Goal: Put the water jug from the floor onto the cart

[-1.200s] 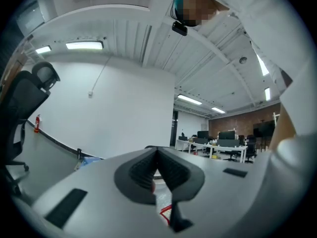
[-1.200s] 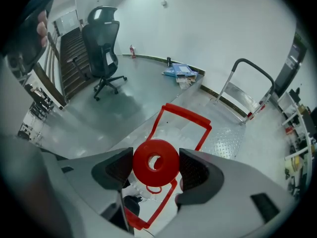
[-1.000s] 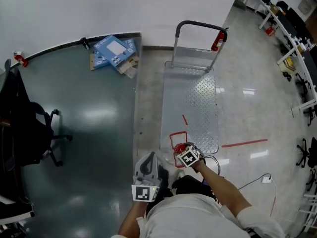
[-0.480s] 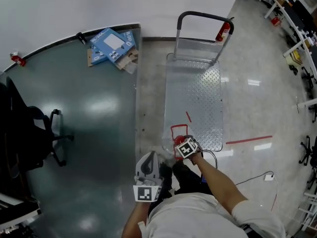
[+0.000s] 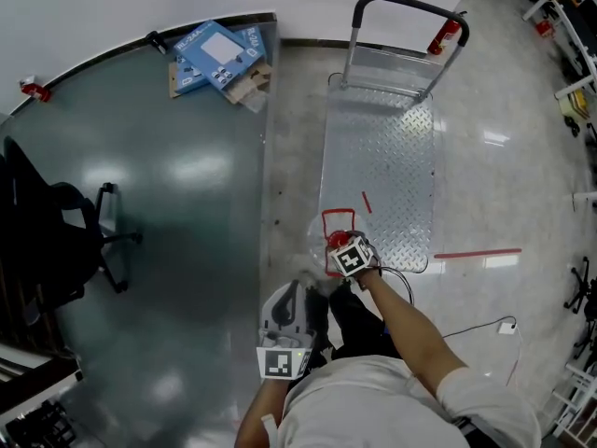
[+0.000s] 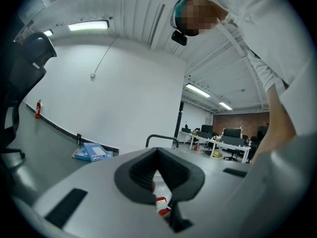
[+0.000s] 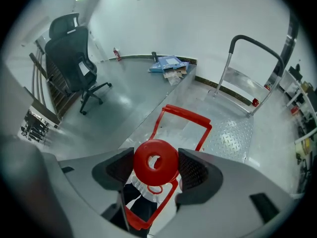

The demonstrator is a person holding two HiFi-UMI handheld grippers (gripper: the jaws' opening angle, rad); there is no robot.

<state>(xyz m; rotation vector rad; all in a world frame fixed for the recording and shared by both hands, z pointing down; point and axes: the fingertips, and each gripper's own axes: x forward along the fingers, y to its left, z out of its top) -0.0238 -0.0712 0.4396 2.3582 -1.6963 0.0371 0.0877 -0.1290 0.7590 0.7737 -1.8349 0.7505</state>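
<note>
A clear water jug with a red cap and a red frame handle sits at the near left corner of the metal platform cart. My right gripper is shut on the jug's cap; in the right gripper view the cap fills the space between its jaws. The cart stretches away beyond the jug to its push bar. My left gripper hangs lower left of the jug, apart from it, and its jaws are shut on nothing.
A black office chair stands on the dark green floor at left. Blue boxes lie by the white wall. A red fire extinguisher is beside the cart's handle. A cable and red tape line lie on the floor at right.
The right gripper and the jug's cap have shifted a little toward the cart's near edge. The head view has drifted, and the left gripper has stayed roughly where it was.
</note>
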